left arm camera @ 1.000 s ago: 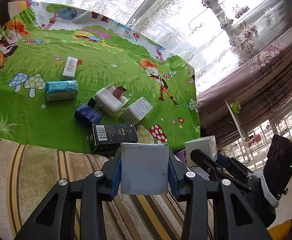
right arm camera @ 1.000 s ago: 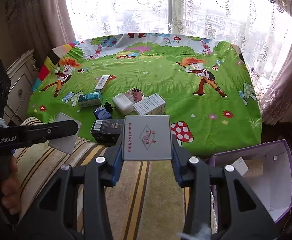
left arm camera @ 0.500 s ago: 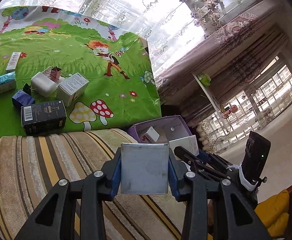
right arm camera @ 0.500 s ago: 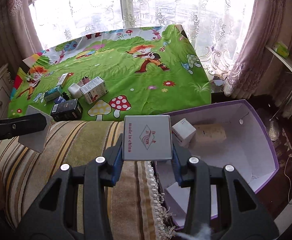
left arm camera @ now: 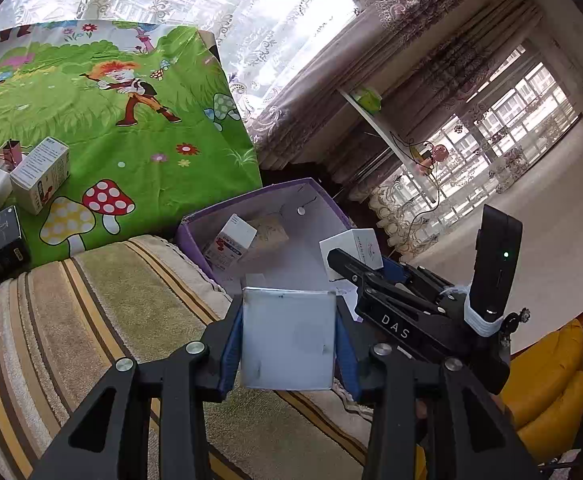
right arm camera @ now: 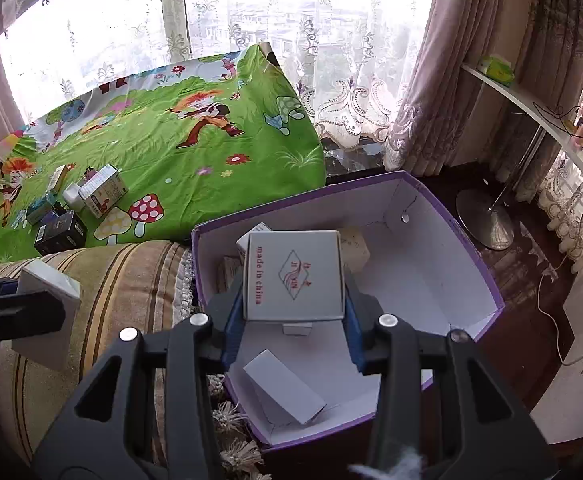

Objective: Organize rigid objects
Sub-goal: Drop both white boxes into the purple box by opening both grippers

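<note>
My left gripper (left arm camera: 288, 336) is shut on a plain grey-white box (left arm camera: 287, 340), held over the striped blanket near the edge of the purple storage box (left arm camera: 195, 226). My right gripper (right arm camera: 293, 280) is shut on a white box printed "made in china" (right arm camera: 293, 276), held above the open purple storage box (right arm camera: 471, 248). Several small boxes lie inside the storage box, one white one (right arm camera: 283, 388) near the front. The right gripper and its box (left arm camera: 351, 246) also show in the left wrist view.
Several more boxes lie on the green cartoon sheet: a black one (right arm camera: 61, 232), a white printed one (right arm camera: 103, 190) and a teal one (right arm camera: 39, 210). A striped blanket (right arm camera: 131, 280) covers the bed edge. A floor-lamp base (right arm camera: 485, 220) and a cable lie on the dark floor to the right.
Both grippers swung right, away from the boxes on the green sheet. The right gripper now hangs over the purple storage box; the left one came up beside it. Both keep their boxes.
</note>
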Demonstrator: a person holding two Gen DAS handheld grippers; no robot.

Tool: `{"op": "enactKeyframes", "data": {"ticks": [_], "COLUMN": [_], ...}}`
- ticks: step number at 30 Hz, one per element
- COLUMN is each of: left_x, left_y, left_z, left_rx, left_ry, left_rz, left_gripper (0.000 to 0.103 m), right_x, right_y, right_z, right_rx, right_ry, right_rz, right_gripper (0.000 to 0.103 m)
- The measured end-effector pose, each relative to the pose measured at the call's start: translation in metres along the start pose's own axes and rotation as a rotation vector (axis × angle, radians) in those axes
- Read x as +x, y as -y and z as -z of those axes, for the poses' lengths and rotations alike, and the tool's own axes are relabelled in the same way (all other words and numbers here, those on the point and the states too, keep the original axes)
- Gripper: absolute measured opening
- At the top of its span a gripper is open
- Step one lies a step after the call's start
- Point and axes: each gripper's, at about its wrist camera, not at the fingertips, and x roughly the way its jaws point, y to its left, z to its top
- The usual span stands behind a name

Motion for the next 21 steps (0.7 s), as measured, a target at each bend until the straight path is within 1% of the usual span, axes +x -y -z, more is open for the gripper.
{"op": "enactKeyframes", "data": {"ticks": [1, 2, 4, 6, 8, 12, 14, 17, 21], "left_x": [0.003, 0.005, 0.006, 0.002, -0.002, -0.006, -0.012, -0.022, -0.031], "left_y": [0.004, 0.007, 0.011, 0.013, 0.015, 0.019, 0.023, 0.026, 0.018], "left_z": [0.000, 0.001, 0.002, 0.003, 0.003, 0.004, 0.004, 0.002, 0.002], "left_rx": [0.016, 0.032, 0.058, 0.073, 0.085, 0.119, 0.157, 0.196, 0.187], "left_ry": [-0.011, -0.018, -0.021, -0.011, -0.002, 0.010, 0.042, 0.096, 0.110], "left_rz": [-0.002, -0.009, -0.015, -0.018, -0.030, -0.067, -0.117, -0.192, -0.183], "left_gripper": [0.050, 0.052, 0.056, 0.059, 0.063, 0.063, 0.063, 0.063, 0.063], "right_x": [-0.001, -0.001, -0.003, -0.004, -0.004, -0.007, -0.009, -0.014, -0.017], "right_y": [0.002, 0.003, 0.005, 0.006, 0.006, 0.005, 0.003, 0.000, -0.010], "right_z": [0.000, 0.000, 0.001, 0.000, -0.001, -0.001, -0.002, -0.003, -0.005], "right_rx": [0.002, 0.002, 0.000, 0.001, 0.006, -0.002, -0.002, 0.003, -0.015], "right_ry": [0.001, 0.004, 0.010, 0.018, 0.018, 0.028, 0.043, 0.065, 0.081], "right_rz": [0.010, 0.019, 0.040, 0.051, 0.044, 0.032, 0.021, 0.003, -0.045], "right_gripper": [0.049, 0.051, 0.065, 0.069, 0.069, 0.069, 0.070, 0.075, 0.076]}}
